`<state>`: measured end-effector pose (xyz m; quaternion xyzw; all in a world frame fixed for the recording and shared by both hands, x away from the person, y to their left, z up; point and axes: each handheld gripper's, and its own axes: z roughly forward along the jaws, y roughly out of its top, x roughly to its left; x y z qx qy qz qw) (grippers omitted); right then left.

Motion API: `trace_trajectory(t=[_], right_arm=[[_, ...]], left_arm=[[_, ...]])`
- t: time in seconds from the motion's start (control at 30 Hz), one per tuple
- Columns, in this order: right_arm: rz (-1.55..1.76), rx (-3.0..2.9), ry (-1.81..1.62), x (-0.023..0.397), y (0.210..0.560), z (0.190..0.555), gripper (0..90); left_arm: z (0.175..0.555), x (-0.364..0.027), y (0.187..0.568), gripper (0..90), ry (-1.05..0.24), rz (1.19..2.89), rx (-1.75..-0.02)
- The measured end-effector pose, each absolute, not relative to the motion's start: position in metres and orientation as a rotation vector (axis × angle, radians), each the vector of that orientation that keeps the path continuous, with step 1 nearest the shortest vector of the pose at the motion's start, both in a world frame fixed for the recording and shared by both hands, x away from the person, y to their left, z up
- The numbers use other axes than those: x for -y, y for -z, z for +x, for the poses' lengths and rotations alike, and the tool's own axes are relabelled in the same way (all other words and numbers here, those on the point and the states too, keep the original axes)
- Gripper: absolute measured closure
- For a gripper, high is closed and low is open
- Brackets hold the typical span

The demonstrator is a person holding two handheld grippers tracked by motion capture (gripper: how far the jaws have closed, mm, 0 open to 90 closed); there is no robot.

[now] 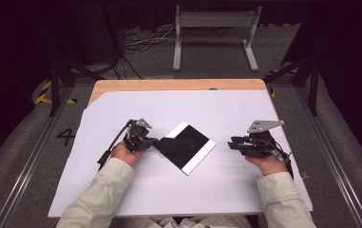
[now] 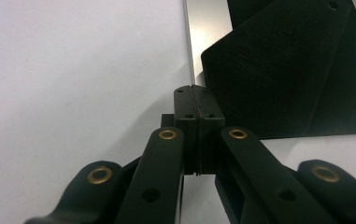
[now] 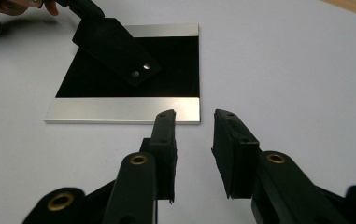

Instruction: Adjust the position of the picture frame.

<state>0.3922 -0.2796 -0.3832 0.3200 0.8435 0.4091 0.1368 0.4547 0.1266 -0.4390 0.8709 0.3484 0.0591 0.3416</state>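
One square metal plate [image 1: 186, 147], black with two silvery edge strips, and one matte black flap [image 3: 115, 49] pinched by the left claw [image 2: 195, 100]. The right claw [image 3: 193, 135] sits open, just beside the plate.

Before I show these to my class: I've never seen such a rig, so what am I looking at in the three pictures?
A person sits at a table covered by a white sheet, holding a two-jaw gripper in each hand. One picture looks down from above; the others come from cameras riding on the grippers. A square plate, black with silver edge bands, lies on the sheet. The left gripper is shut, apparently pinching a black flap lifted over the plate. The right gripper rests open beside the plate, holding nothing.
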Motion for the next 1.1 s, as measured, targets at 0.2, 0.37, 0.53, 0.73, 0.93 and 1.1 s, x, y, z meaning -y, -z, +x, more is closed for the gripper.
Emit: trace_trajectory(t=[0.2, 0.37, 0.53, 0.73, 0.93, 1.1], right_arm=[[0.921, -2.444, -1.184, 0.279, 0.384, 0.392, 69.0], [0.921, -2.446, -1.186, 0.279, 0.384, 0.393, 69.0], [0.920, -2.448, -1.186, 0.278, 0.384, 0.393, 69.1], [0.925, -2.453, -1.182, 0.278, 0.384, 0.393, 69.3], [0.941, -2.452, -1.176, 0.279, 0.384, 0.394, 69.6], [0.957, -2.449, -1.168, 0.279, 0.385, 0.394, 70.5]], left_arm=[[0.456, -0.128, 0.439, 90.0, -0.128, 2.273, -0.935], [0.458, -0.130, 0.440, 90.0, -0.059, 2.268, -0.922], [0.452, -0.119, 0.439, 90.0, -0.023, 2.312, -0.854], [0.447, -0.108, 0.439, 90.0, 0.040, 2.331, -0.800], [0.437, -0.092, 0.439, 90.0, 0.092, 2.353, -0.740], [0.427, -0.075, 0.439, 90.0, 0.127, 2.372, -0.667]])
